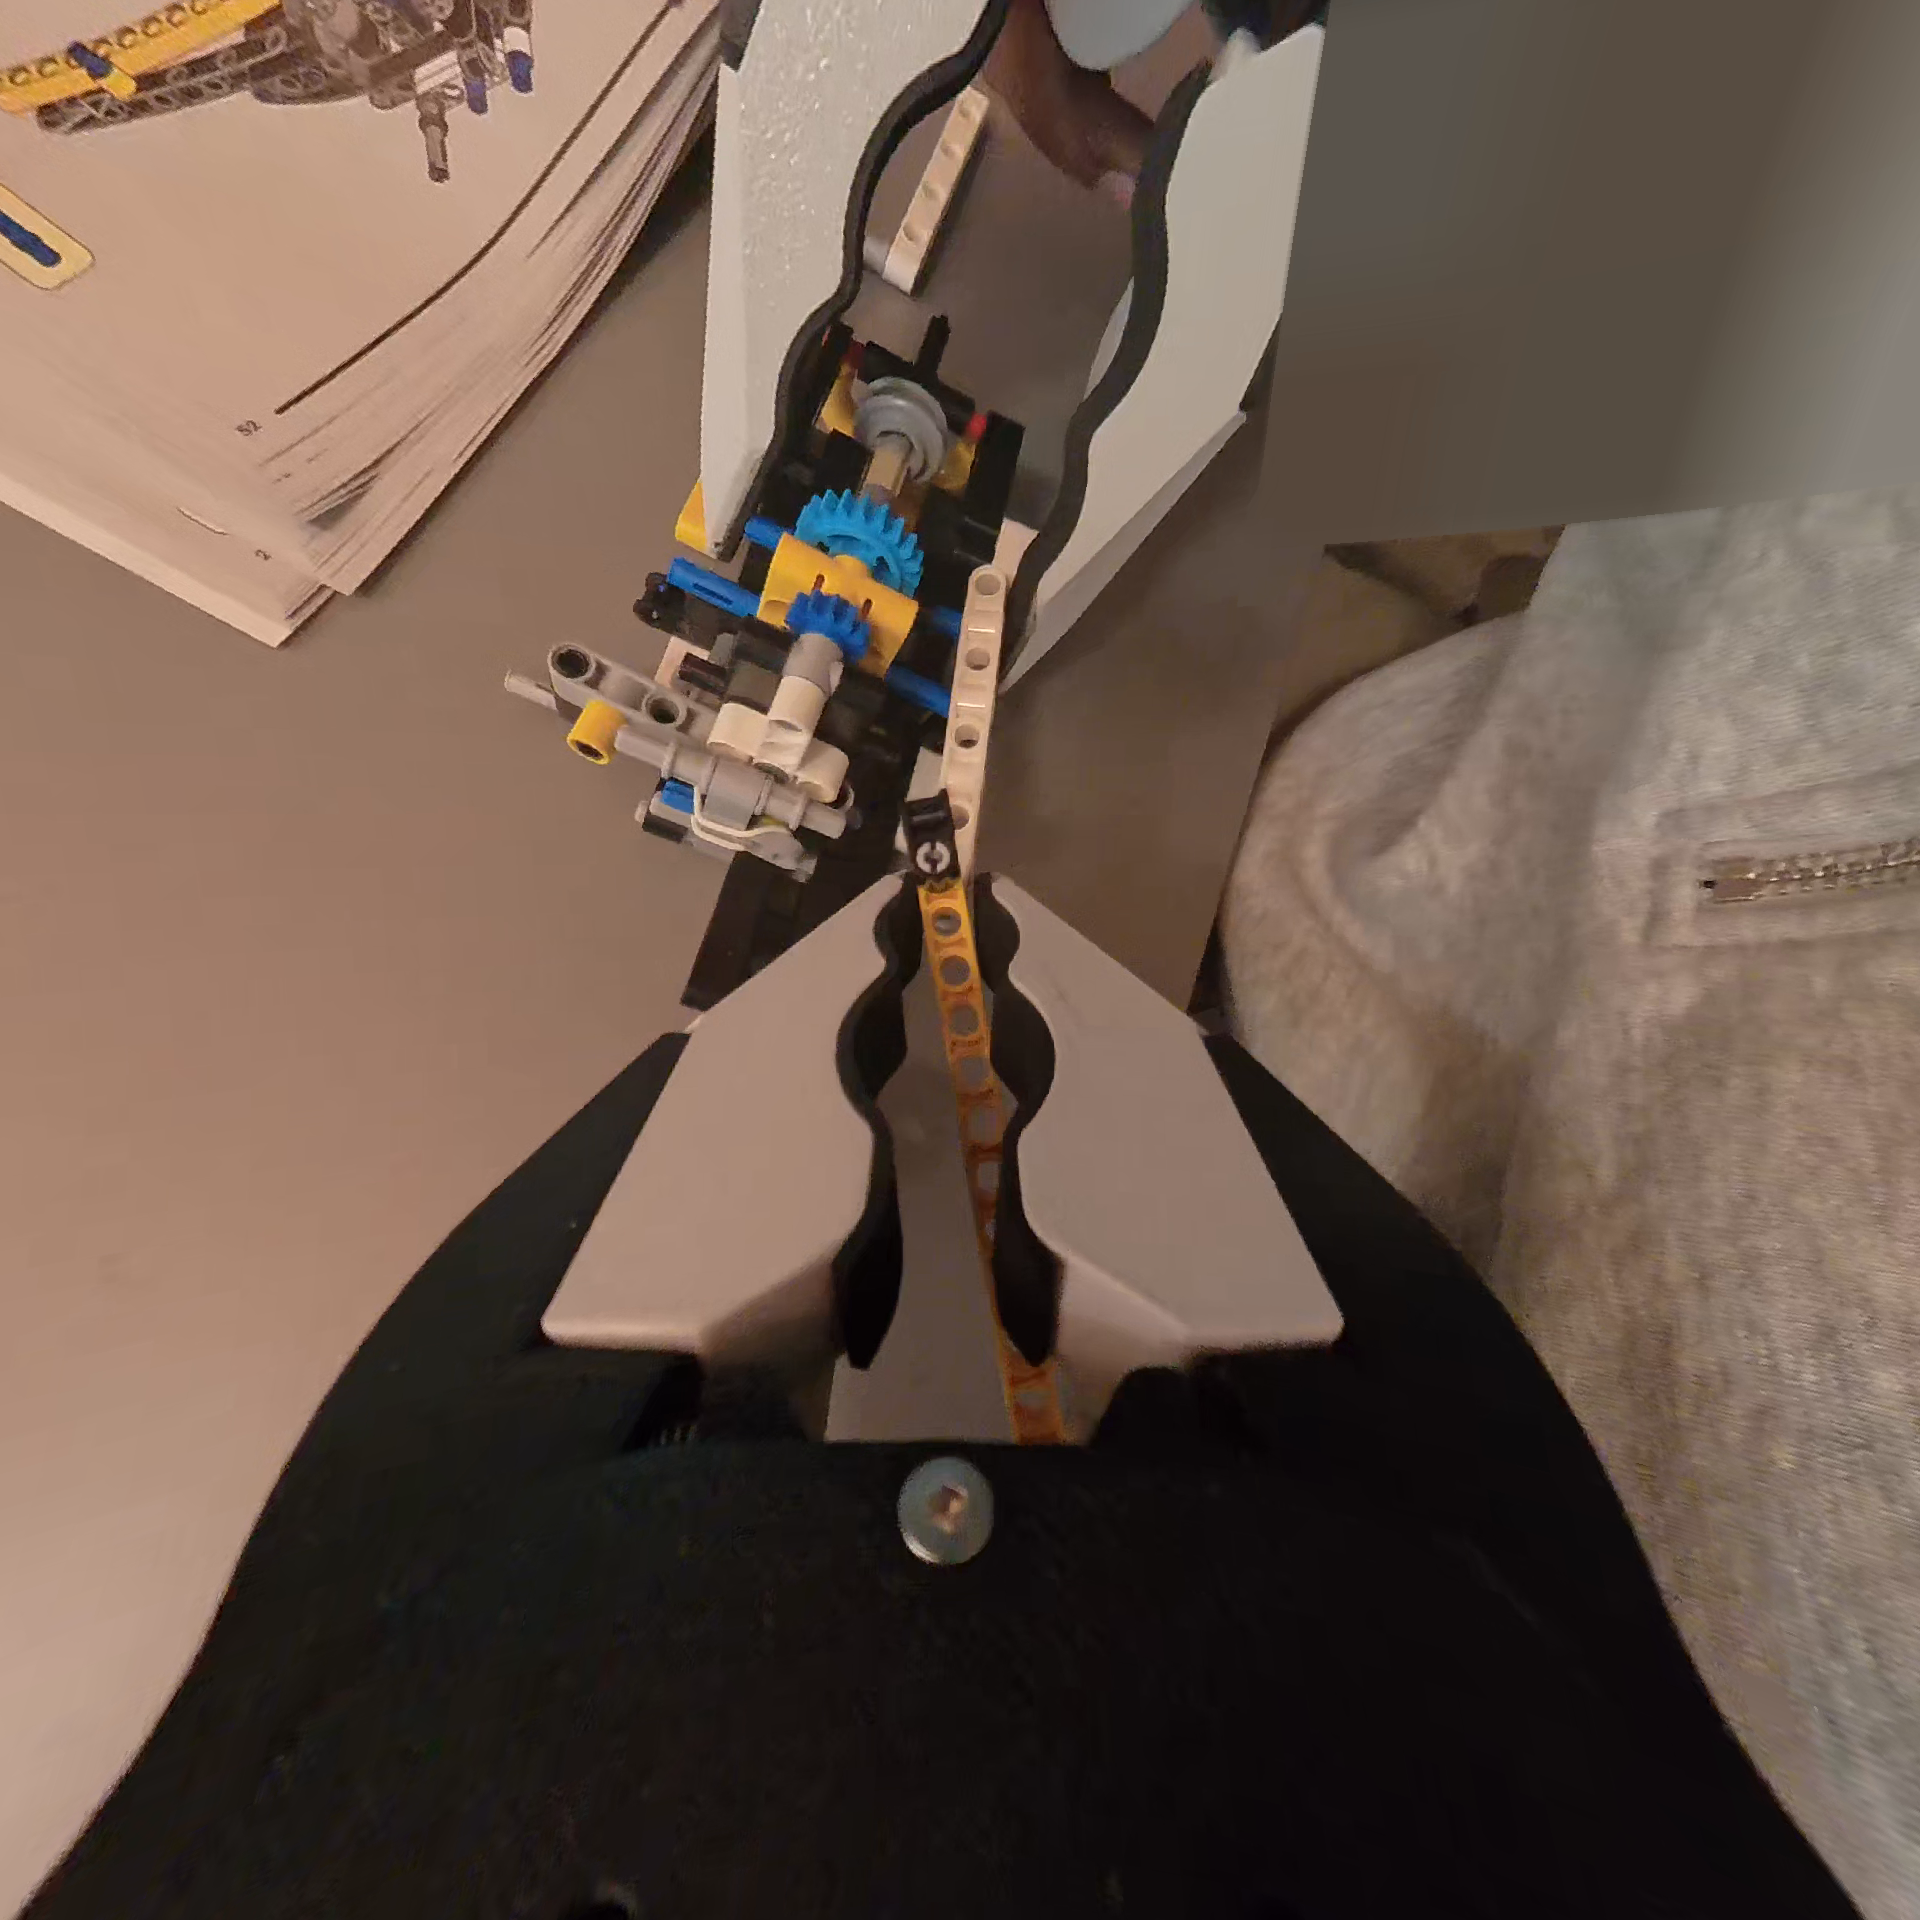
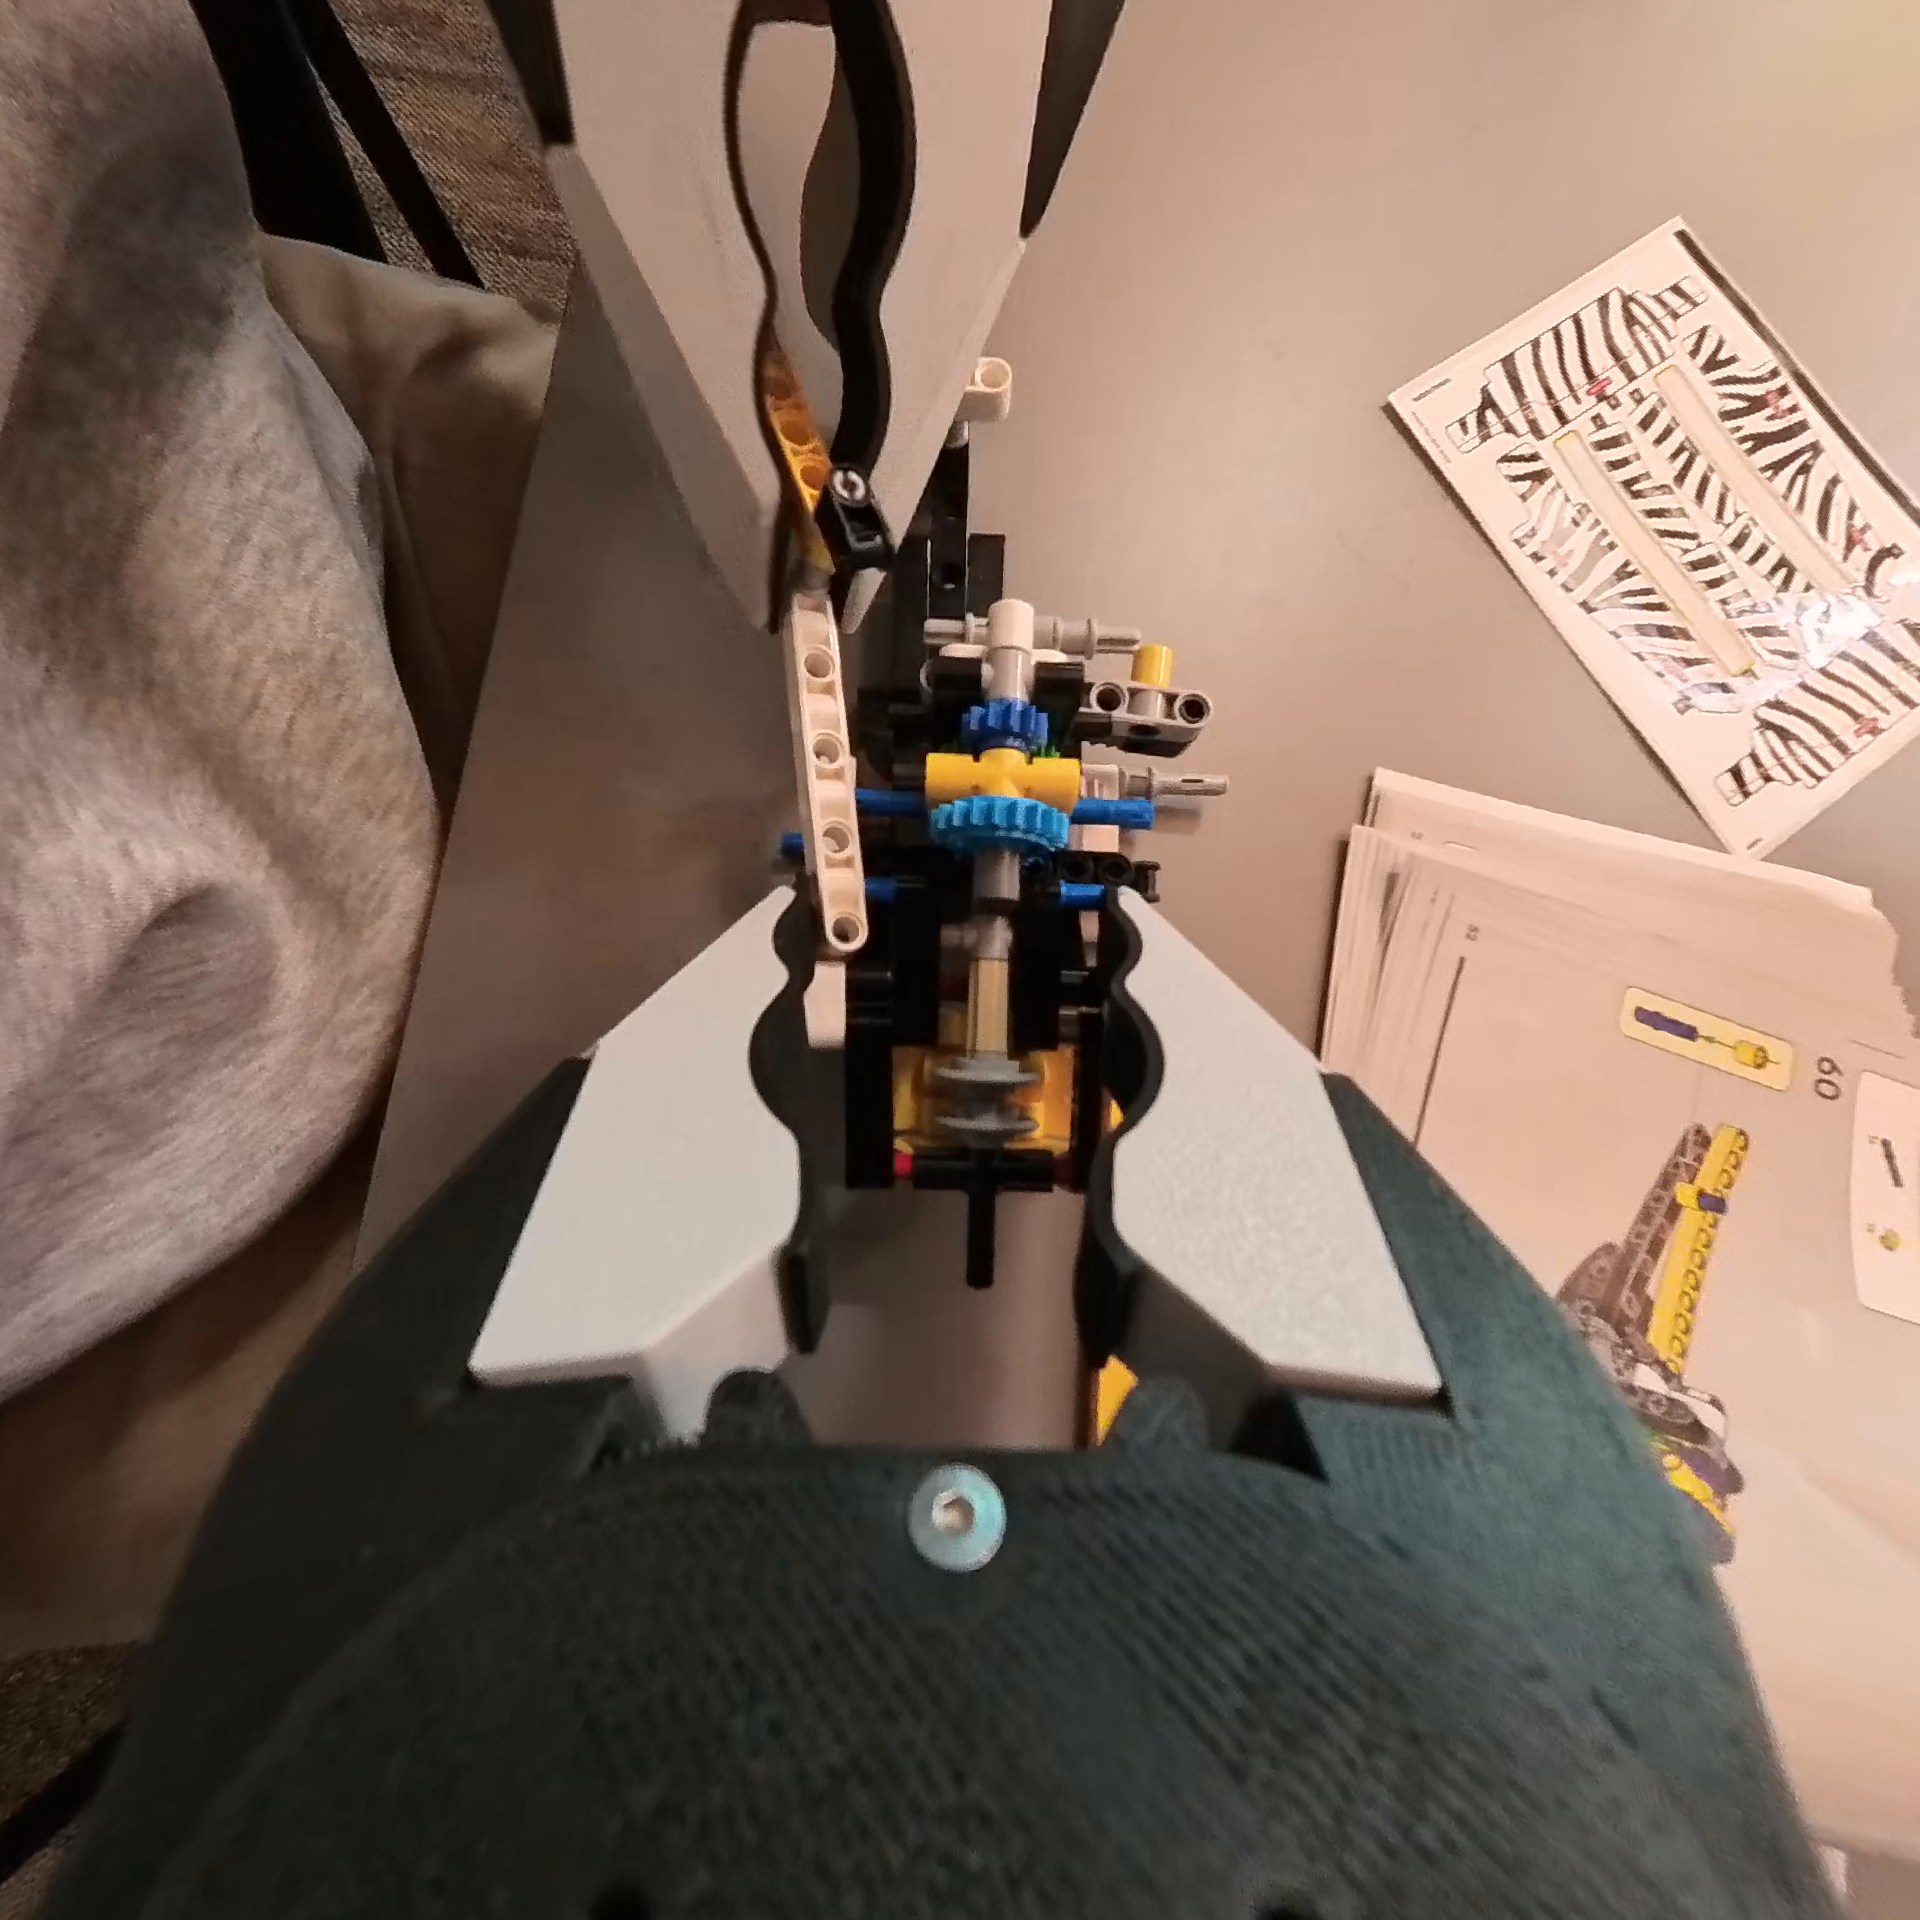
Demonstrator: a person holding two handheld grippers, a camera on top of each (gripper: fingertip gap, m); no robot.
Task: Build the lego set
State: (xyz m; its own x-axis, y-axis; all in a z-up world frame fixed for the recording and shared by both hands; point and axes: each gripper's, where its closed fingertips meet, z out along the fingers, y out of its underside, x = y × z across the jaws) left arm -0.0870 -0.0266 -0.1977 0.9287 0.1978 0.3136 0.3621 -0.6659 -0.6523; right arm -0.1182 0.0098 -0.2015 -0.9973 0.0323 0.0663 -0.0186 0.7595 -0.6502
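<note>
A: Going left to right from the lego assembly (image 2: pixel 997 894): why clamp the yellow beam (image 1: pixel 971 1081) in the left gripper (image 1: pixel 943 883)?

B: Probably to steer its black tip into the white beam (image 1: pixel 977 675) on the assembly's side.

A: And the right gripper (image 2: pixel 951 914)?

B: Closed on the assembly's black frame, steadying it above the table (image 2: pixel 1299 312). The instruction booklet (image 2: pixel 1621 1039) lies just right.

Your two tools face each other over the surface (image 1: pixel 312 987). Right tool (image 2: pixel 961 914) grips the model (image 2: pixel 997 935); left tool (image 1: pixel 940 883) pinches the yellow beam (image 1: pixel 971 1060) just beside it. Booklet (image 1: pixel 260 312) blocks one side, with the sticker sheet (image 2: pixel 1683 520) near it. A sleeve (image 1: pixel 1610 1039) crowds the surface's edge. Bare surface lies between model and booklet.
</note>
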